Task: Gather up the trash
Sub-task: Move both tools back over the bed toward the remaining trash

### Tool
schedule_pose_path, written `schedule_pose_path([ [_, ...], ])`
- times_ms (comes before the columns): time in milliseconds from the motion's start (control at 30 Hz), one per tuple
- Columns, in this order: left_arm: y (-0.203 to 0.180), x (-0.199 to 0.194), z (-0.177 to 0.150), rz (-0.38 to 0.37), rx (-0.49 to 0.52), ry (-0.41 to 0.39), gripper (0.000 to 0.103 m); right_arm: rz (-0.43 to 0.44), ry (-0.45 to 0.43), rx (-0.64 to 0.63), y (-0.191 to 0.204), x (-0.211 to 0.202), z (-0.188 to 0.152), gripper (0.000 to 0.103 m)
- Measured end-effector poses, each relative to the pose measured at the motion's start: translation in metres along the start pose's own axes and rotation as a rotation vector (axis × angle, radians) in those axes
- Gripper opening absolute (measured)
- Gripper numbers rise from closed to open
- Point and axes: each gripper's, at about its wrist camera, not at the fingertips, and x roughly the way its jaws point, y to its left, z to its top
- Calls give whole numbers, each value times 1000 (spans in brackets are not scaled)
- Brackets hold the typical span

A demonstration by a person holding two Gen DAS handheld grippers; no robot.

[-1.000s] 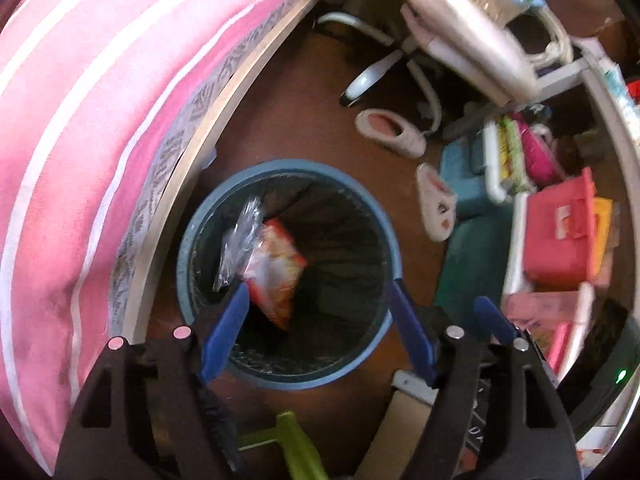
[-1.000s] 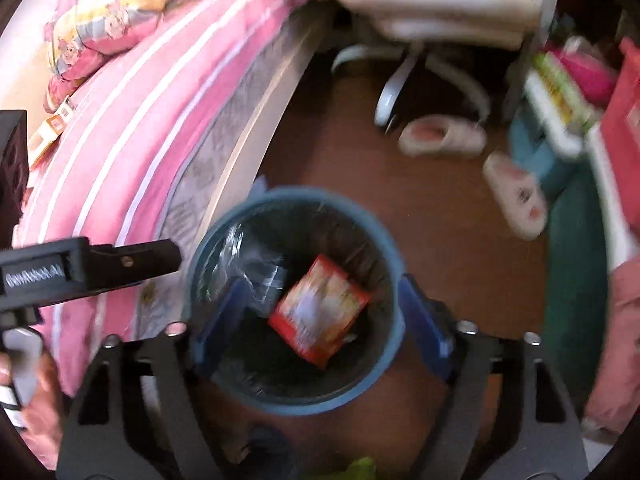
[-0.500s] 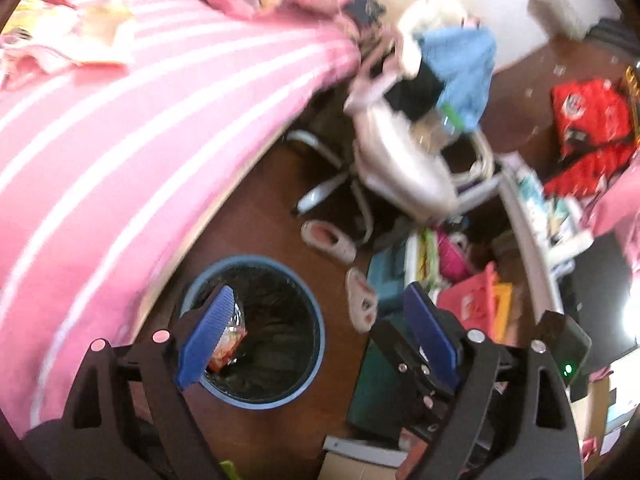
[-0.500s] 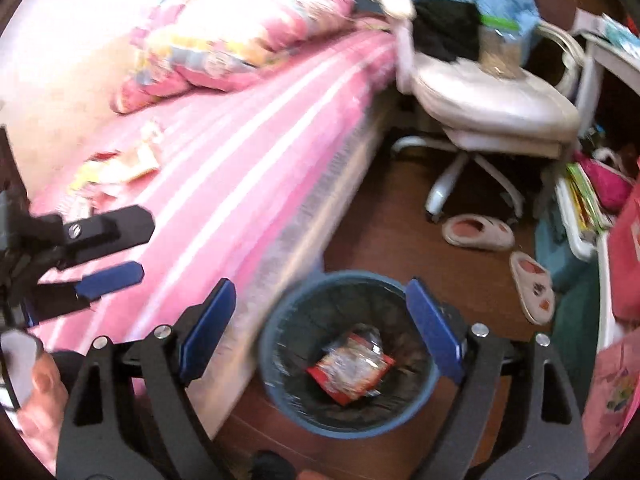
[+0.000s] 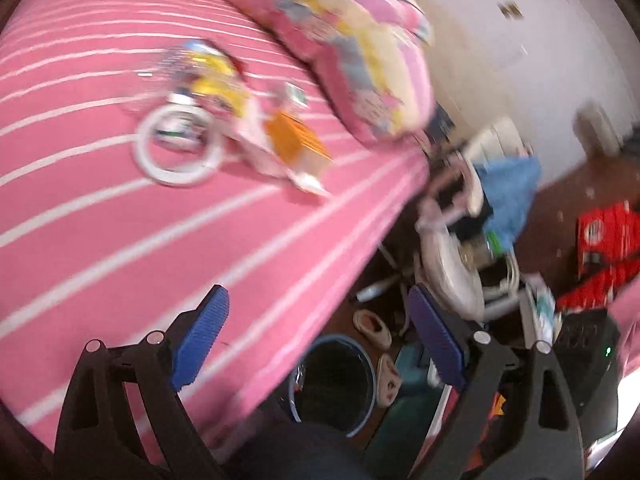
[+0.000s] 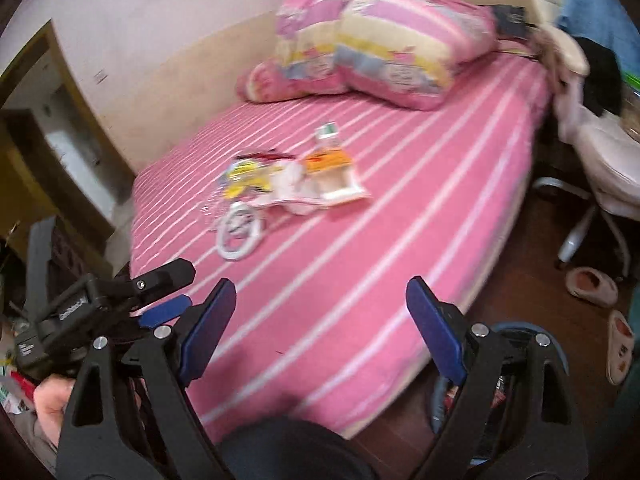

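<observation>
Pink bed (image 6: 360, 280) — wrapper pile (image 6: 296, 184) lies lengthwise L–R; grippers apart.

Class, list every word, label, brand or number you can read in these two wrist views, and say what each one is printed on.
None reads with certainty.
Left gripper body label: white lettering, too blurred to read.
Wrappers on the bed: print blurred.
Red boxes on the floor: markings unreadable.

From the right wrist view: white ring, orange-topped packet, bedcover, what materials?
White ring: probably rigid plastic, since it holds a clean round outline; blur leaves the finish open.
Orange-topped packet: likely printed plastic film, flat and crinkled at the edges.
Bedcover: woven fabric, matte pink with white stripes.
</observation>
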Motion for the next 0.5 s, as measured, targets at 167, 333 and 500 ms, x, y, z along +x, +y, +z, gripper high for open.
schedule_pose_path([
  [167,52,-10,27,34,-85,-26,88,12,41,-44,36,43,17,86],
  [333,89,11,62,87,-136,-14,86,-40,52,-100,46,85,32,85],
  [500,110,49,98,187,-99,22,75,-95,75,-156,43,137,54,75],
])
